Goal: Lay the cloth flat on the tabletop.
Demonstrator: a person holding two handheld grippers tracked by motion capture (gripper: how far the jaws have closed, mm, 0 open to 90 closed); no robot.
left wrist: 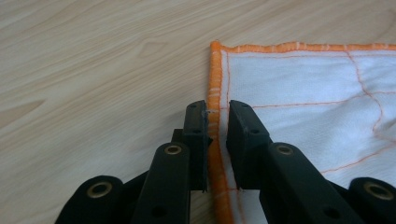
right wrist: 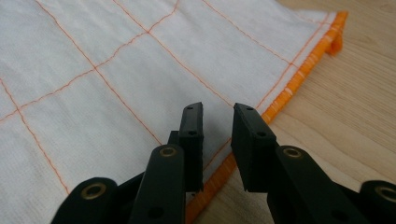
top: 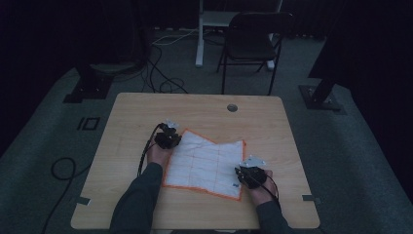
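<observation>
Between the narrowly parted jaws of each gripper, left [left wrist: 216, 119] and right [right wrist: 218, 122], lies the cloth's [top: 207, 163] orange hem, unpinched.

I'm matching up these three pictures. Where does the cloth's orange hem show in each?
High view: the hem rings the white cloth at table centre.
Left gripper view: it runs up between the jaws to a corner, then right along the top.
Right gripper view: it slants from bottom centre to upper right.
Shared landmark: the cloth's thin orange grid lines.

2 black grippers [top: 168, 138] [top: 249, 175], brass rivets, trailing black cables, dark grey sleeves [top: 139, 200]
</observation>
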